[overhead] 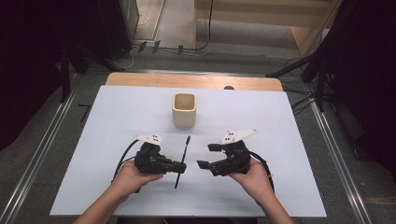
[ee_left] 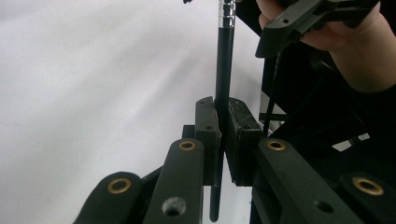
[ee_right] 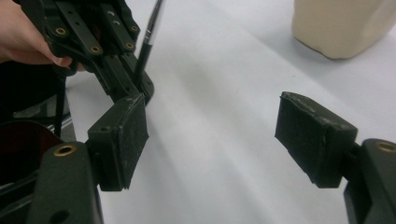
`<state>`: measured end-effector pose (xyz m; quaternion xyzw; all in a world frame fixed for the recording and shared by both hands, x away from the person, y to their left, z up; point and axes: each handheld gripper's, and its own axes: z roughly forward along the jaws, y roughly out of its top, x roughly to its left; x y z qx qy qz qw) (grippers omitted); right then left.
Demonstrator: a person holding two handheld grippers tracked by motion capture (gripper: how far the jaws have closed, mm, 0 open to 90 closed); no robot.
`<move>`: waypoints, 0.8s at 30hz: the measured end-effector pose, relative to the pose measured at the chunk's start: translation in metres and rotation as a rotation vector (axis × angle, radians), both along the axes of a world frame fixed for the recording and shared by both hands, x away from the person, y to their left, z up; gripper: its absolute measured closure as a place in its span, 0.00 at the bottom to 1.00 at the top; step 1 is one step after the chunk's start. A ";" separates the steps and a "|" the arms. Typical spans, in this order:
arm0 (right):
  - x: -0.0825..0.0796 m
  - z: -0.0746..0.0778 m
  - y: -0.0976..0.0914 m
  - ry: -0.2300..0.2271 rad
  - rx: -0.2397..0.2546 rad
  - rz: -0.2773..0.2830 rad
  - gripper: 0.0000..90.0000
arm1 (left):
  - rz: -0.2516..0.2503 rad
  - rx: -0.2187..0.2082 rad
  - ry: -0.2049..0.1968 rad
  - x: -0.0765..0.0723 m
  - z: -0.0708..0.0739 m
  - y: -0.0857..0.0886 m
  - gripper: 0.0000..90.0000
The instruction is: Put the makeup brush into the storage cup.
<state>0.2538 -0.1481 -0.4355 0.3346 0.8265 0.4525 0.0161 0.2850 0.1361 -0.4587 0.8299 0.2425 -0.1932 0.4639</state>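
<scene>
From the high view, the left tongs (overhead: 180, 166) are clamped on a thin black brush (overhead: 182, 160) near its middle, so the brush crosses their tips, one end pointing away toward the cup (overhead: 184, 110) and the other back toward the person. The right tongs (overhead: 208, 156) stand open with nothing between them, just beside the brush on its far side from the left tongs. The beige cup stands upright and looks empty, well beyond both tongs on the white desk (overhead: 116, 121). By my reading the brush is picked up but not yet in the cup, so carrying it over and dropping it in is what seems left. Beyond the desk lie a grey floor, cables and dark stands.

In the left gripper view, the left tongs (ee_left: 222, 140) pinch the brush (ee_left: 223, 70) tight between their pads, and it rises straight up past a silver band. The other hand (ee_left: 355, 46) is just above and to the right.

In the right gripper view, the right tongs (ee_right: 212, 135) gape wide over bare white desk (ee_right: 210, 177). The left tongs (ee_right: 140, 91) hold the brush (ee_right: 148, 44) just ahead, and the cup (ee_right: 345, 23) sits farther off.
</scene>
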 end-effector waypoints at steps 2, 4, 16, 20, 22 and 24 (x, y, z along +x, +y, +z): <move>0.000 -0.001 -0.004 -0.001 -0.006 -0.010 0.29 | -0.002 0.000 -0.001 0.000 0.000 0.000 0.94; 0.000 -0.003 -0.007 -0.001 -0.020 -0.018 0.28 | -0.003 0.000 -0.001 0.000 0.000 0.000 0.94; -0.008 -0.013 -0.023 -0.023 -0.065 -0.039 0.26 | 0.004 0.000 -0.009 0.000 0.001 0.000 0.94; -0.011 -0.017 -0.028 -0.020 -0.074 -0.045 0.26 | 0.009 0.001 -0.012 0.001 0.001 0.002 0.94; -0.012 -0.018 -0.031 -0.017 -0.073 -0.046 0.26 | 0.013 0.000 -0.015 0.001 0.001 0.002 0.94; -0.014 -0.020 -0.034 -0.015 -0.075 -0.050 0.26 | 0.016 -0.003 -0.016 0.002 0.001 0.003 0.94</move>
